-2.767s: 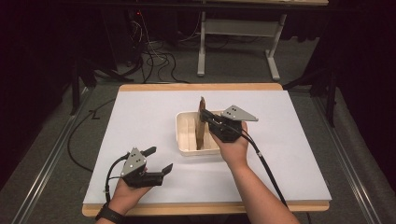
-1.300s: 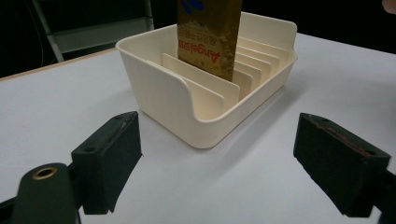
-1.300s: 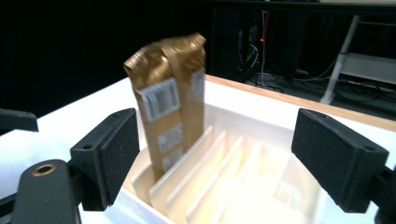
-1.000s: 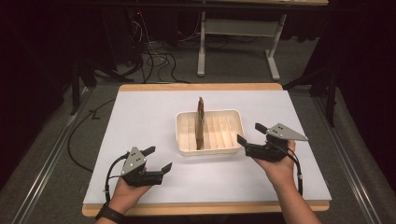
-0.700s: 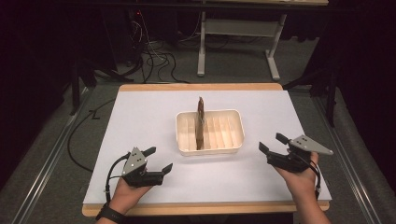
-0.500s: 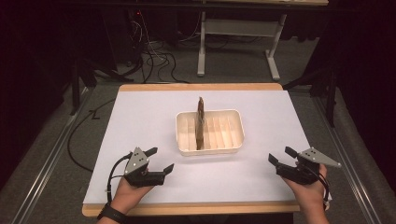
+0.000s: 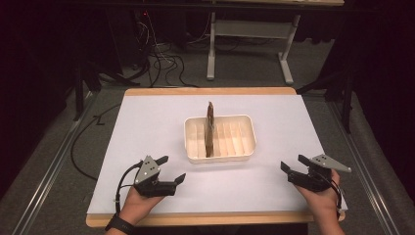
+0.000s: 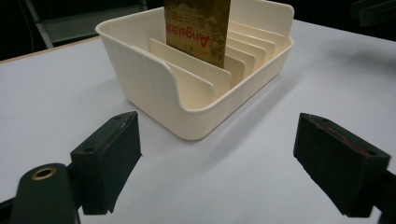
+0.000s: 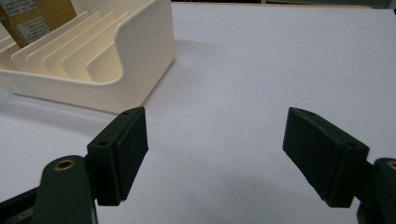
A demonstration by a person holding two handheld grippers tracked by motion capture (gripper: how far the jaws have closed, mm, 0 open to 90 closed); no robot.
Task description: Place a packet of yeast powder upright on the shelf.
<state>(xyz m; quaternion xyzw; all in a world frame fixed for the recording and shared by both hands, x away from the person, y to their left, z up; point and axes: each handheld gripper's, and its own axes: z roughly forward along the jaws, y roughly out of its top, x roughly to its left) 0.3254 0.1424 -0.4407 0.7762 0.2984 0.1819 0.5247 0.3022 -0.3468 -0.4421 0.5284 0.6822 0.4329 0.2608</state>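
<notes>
We work in a dim room with grey carpet, loose cables and a metal desk frame behind a wood-edged table under a smooth white matte sheet (image 7: 147, 127). Near the middle of that surface, a little toward the far edge, sits the cream plastic rectangular tray (image 7: 247, 137) with rounded corners and thin upright dividers. A flat brown card packet with printed lettering (image 7: 210, 128) stands on edge in a slot toward its left end, rising well above the rim.

The packet is thin and tall, so we judge a knock to the light tray could tip it against a divider, or slide the tray on the slick sheet.

Our left gripper (image 7: 172, 169) rests near the front left corner, its black blocky jaws released and holding nothing. Our right gripper (image 7: 292, 162) sits near the front right corner, jaws likewise spread and empty, well apart from the tray.
</notes>
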